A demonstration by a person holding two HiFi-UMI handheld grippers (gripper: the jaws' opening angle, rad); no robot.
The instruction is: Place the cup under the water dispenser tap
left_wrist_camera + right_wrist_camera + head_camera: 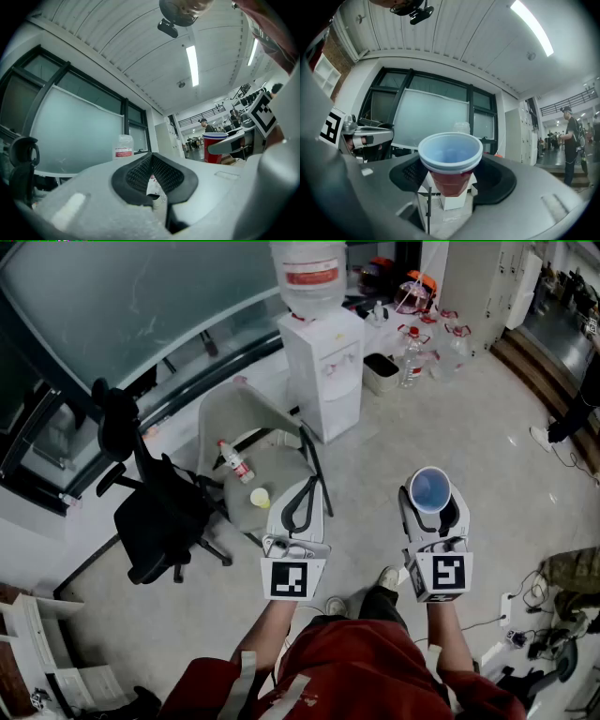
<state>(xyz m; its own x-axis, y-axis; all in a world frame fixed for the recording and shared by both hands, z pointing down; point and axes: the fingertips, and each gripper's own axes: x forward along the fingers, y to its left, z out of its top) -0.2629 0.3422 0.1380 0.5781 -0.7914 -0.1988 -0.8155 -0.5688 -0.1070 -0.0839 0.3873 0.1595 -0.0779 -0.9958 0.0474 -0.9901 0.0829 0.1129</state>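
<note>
A red cup with a pale inside stands upright between the jaws of my right gripper, which is shut on its lower body. In the right gripper view the cup fills the middle, with the white water dispenser showing just behind it. The water dispenser, topped by a large bottle, stands by the far wall, well ahead of both grippers. My left gripper is level with the right one, its tips together and nothing held. From the left gripper view the cup appears at the right.
A grey chair stands between me and the dispenser, with a plastic bottle and a small yellow object on its seat. A black office chair is at the left. Bottles stand right of the dispenser. Cables lie at the lower right.
</note>
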